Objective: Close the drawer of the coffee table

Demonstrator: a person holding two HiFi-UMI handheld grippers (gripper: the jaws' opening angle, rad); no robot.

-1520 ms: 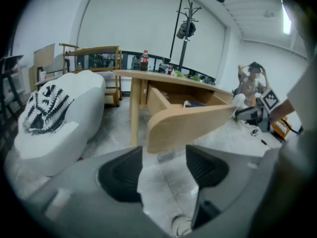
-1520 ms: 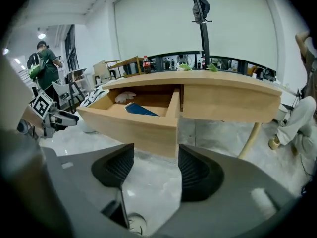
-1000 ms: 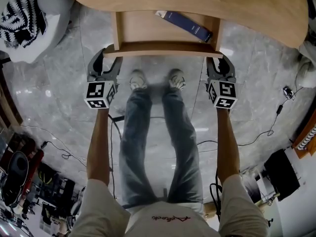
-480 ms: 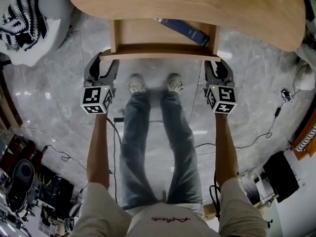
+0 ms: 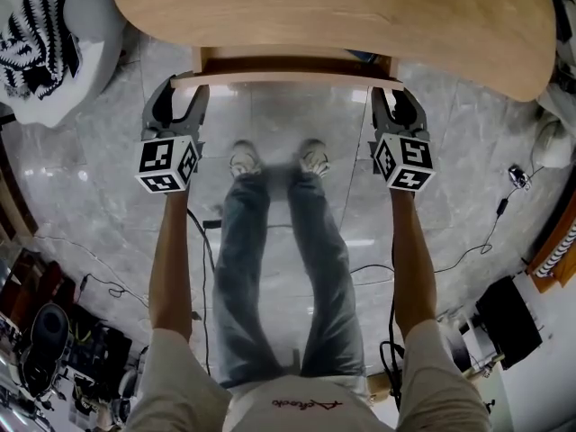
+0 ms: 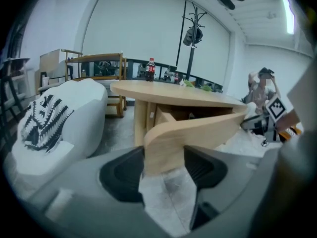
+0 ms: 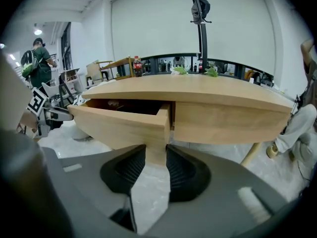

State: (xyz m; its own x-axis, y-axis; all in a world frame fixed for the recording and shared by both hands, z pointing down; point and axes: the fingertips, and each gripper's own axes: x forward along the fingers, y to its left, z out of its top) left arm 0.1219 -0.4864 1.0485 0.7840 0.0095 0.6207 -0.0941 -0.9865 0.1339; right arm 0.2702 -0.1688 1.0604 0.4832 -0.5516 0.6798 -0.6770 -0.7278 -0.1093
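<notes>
While the fingers (image 6: 124,175) of my left gripper (image 5: 183,90) and right gripper (image 5: 397,95) stay clenched on the two ends of the drawer (image 5: 283,76) front, it has slid almost fully under the bench (image 5: 333,12), so I judge only a short push remains.

bright, even indoor light. the glossy floor (image 5: 288,115) carries pale glare patches, and the coffee table (image 5: 333,16) drops a soft shadow on it. both gripper views bulge at the edges into black corners; a ceiling strip light (image 6: 289,11) blows out white.
</notes>
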